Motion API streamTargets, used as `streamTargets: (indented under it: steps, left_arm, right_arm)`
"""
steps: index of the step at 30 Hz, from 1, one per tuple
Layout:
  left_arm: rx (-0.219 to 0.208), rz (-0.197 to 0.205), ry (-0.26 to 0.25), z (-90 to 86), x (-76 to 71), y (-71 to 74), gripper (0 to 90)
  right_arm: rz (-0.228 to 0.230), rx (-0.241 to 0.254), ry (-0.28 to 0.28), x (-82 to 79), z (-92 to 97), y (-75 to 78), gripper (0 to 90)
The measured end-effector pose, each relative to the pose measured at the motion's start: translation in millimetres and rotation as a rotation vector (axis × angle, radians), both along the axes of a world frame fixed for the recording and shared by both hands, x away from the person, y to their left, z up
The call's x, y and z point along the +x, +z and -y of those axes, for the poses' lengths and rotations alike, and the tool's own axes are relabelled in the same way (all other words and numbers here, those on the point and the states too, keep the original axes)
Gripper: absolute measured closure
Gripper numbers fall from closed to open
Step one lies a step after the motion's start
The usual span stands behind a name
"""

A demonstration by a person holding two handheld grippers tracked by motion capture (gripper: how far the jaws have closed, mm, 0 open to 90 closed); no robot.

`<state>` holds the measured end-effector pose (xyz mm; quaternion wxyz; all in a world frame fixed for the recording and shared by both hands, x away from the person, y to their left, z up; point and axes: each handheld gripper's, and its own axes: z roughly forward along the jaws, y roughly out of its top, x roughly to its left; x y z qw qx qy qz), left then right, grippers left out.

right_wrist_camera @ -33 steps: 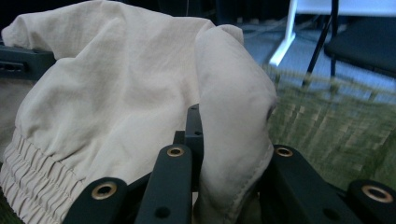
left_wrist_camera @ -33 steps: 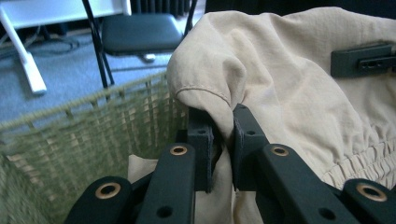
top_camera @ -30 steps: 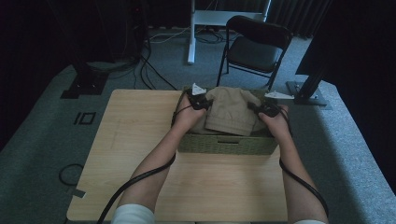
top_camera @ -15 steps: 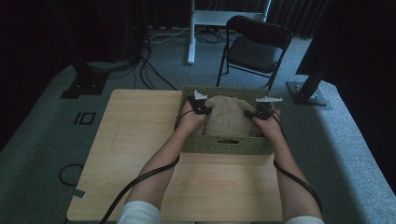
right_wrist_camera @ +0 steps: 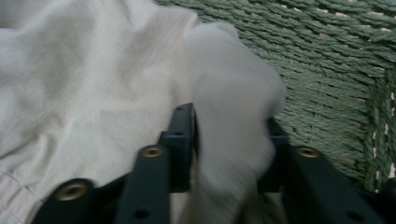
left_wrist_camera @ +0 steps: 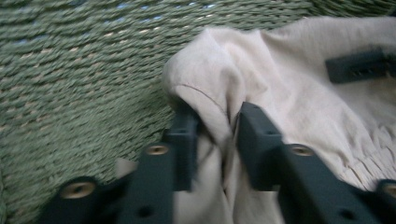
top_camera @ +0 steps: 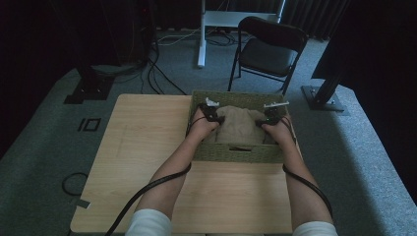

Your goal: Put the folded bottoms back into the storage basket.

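High view, entries by size. First we list the grey carpeted floor [top_camera: 44, 147], with black cables [top_camera: 157, 73] trailing across it at the far left. On it stands the light wooden table [top_camera: 147, 142], seen from the person's side. Beyond the table's far edge we note a black folding chair [top_camera: 268, 49] and, left of it, a white stand leg [top_camera: 201, 34]; a dark post base [top_camera: 322, 98] sits at the far right.

Next we list the green woven basket [top_camera: 236, 153], resting on the far right part of the table. Inside it lies a beige cloth [top_camera: 236, 129], bunched and filling the basket's middle. The person's two forearms [top_camera: 172, 167] come in from the bottom edge, both reaching into the basket, each with a black cable trailing back along it.

We log the left gripper [top_camera: 209, 112] at the cloth's left side, near the basket's left wall. In the left gripper view its jaws are drawn narrow, pinching a raised fold of the cloth [left_wrist_camera: 215, 88] just beside the woven wall [left_wrist_camera: 70, 70].

We log the right gripper [top_camera: 271, 115] at the cloth's right side. In the right gripper view its jaws grip a thick, blurred bunch of cloth [right_wrist_camera: 229, 107], with the basket's weave [right_wrist_camera: 327, 60] close behind.
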<state>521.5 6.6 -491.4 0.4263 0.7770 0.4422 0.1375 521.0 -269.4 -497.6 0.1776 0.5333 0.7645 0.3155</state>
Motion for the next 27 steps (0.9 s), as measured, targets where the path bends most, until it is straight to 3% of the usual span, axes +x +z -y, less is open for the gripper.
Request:
streamTargets:
  steps: [1, 3, 7, 9, 10, 11, 15, 19, 23, 27]
  left_arm:
    - [-0.012, 0.0, 0.024, -0.3, 1.1, -0.2, 56.9]
    - [0.012, 0.001, 0.043, -0.8, 3.3, 1.1, 48.0]
    - [0.022, 0.025, 0.025, -3.0, 3.4, 7.5, 42.5]
    - [0.01, 0.062, 0.01, -4.0, 2.7, 11.6, 39.6]
    - [0.016, 0.097, -0.007, -4.8, 1.7, 15.5, 37.0]
    - [0.016, 0.103, -0.022, -4.7, 0.4, 17.9, 34.1]
    - [0.042, 0.07, -0.102, -2.4, -7.1, 25.7, 27.0]
    - [0.027, 0.085, -0.103, -4.5, -12.6, 34.4, 20.7]
    - [0.008, 0.099, -0.094, -9.5, -16.2, 45.9, 20.8]
    - [0.016, 0.121, -0.108, -14.8, -21.3, 58.0, 20.8]
  right_arm:
    - [0.003, -0.005, 0.002, 0.4, 0.2, -0.6, 57.0]
    - [0.011, -0.016, 0.007, 0.7, 1.1, -0.9, 52.6]
    - [0.031, 0.003, 0.01, 0.3, 0.4, 2.4, 38.7]
    - [0.041, 0.007, 0.022, -0.3, -0.6, 6.1, 30.8]
    - [0.044, 0.009, 0.022, -0.4, -0.7, 7.1, 30.1]
    - [0.051, 0.023, 0.013, -1.2, -0.7, 11.1, 28.5]
    - [0.084, 0.037, 0.002, -4.9, -1.1, 23.2, 22.0]
    - [0.101, 0.068, 0.022, -10.0, -2.9, 37.8, 19.0]
    - [0.133, 0.076, 0.042, -15.9, -3.9, 50.3, 18.3]
    - [0.148, 0.1, 0.049, -22.2, -5.0, 57.6, 17.6]
